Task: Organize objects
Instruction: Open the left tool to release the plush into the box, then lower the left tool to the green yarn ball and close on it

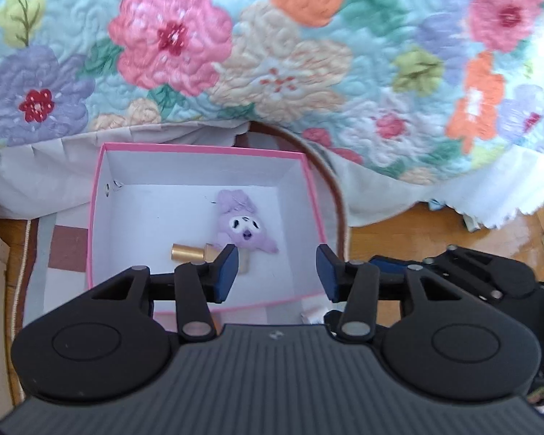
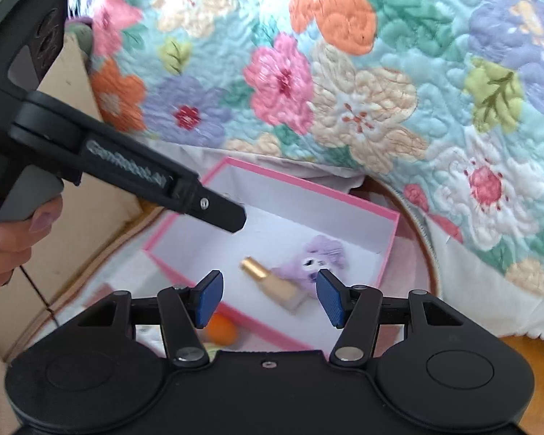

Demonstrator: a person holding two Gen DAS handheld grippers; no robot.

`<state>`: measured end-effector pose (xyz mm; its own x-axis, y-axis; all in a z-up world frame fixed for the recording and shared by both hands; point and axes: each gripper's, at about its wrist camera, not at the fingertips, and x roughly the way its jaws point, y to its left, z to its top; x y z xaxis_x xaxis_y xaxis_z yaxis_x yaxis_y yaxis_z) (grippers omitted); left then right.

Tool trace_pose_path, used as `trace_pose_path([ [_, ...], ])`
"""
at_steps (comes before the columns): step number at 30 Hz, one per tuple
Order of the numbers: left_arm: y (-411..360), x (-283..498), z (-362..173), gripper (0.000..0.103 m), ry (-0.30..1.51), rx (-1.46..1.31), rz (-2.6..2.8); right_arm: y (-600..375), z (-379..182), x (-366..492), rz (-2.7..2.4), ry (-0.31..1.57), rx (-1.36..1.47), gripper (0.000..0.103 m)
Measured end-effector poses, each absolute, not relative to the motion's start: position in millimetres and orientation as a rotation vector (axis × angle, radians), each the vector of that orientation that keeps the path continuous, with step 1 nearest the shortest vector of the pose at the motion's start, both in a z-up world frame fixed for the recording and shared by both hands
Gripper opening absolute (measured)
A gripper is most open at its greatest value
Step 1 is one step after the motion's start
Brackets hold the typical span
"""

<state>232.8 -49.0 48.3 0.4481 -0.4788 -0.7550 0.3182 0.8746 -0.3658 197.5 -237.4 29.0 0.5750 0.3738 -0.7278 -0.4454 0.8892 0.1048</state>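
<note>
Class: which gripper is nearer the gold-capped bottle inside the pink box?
Hard to call; the right gripper looks marginally nearer. Both hover open above the bottle, the left gripper over the pink box too.

Left gripper (image 1: pixel 275 272): jaws parted, nothing between them; clear air below down to the box (image 1: pixel 206 152). Box open-topped, entry from above unobstructed. Its floor ahead of the jaws is partly taken by a plush (image 1: pixel 241 223) and a bottle (image 1: pixel 188 252), touching; the floor to the left of these is bare. Beyond the box the quilt (image 1: pixel 272 54) overhangs its far wall and blocks passage forward.

Right gripper (image 2: pixel 269 297): jaws parted, gap empty. The left gripper (image 2: pixel 232 217) crosses above the box's left side.
</note>
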Motion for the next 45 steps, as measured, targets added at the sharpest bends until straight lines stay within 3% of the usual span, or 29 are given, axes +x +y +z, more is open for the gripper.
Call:
trace_pose_path([
  [11,-6.1,155.7,87.7,0.054,0.95,-0.061,-0.503,-239.7,65.7,130.9,0.565,0.834,0.009,0.07],
  [17,14.8,123.9,74.9,0.057,0.963,-0.051,-0.519,-227.6,61.2,107.8,0.614,0.873,0.011,0.08],
  [20,21.1,114.9,59.3,0.059,0.983,-0.062,-0.522,-217.3,44.5,103.8,0.628,0.911,-0.009,0.09],
  [30,27.9,111.4,2.1,0.064,1.052,-0.108,-0.525,-202.7,-25.7,111.2,0.592,1.053,0.045,0.09],
  [35,22.0,117.4,-28.2,0.064,1.054,-0.02,-0.495,-186.3,-40.3,110.3,0.553,0.991,-0.11,0.09],
  [45,25.5,127.9,-82.8,0.064,1.033,-0.124,-0.492,-164.8,-81.1,104.7,0.492,0.882,-0.116,0.09],
])
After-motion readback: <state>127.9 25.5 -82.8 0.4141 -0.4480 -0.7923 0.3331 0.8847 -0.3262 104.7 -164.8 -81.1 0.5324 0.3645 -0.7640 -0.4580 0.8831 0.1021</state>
